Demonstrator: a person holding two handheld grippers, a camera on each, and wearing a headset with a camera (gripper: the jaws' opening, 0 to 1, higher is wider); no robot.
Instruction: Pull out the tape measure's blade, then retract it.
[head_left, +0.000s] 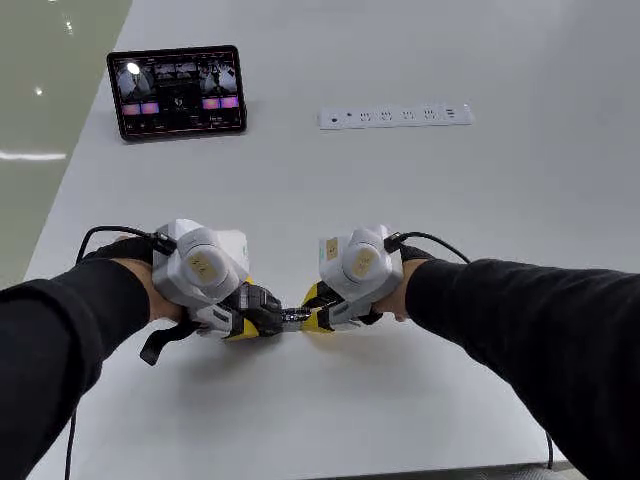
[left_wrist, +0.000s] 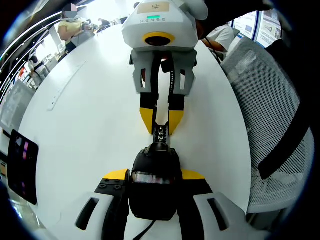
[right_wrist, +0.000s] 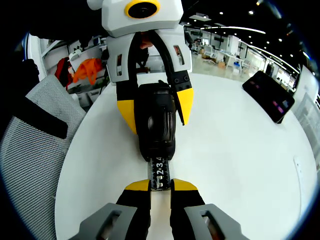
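Near the desk's (head_left: 400, 180) front edge, the left gripper (left_wrist: 154, 175) clamps the case (left_wrist: 155, 195) to anchor it while the right gripper (right_wrist: 161, 185) pinches the barely drawn blade (right_wrist: 160, 171).

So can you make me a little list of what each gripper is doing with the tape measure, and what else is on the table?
left gripper: shut on the tape measure, around its black case
right gripper: shut on the blade, near its end
blade: only a short bit out, numbers showing
table: white
far side of table: tablet propped up with its screen lit; power strip lying flat
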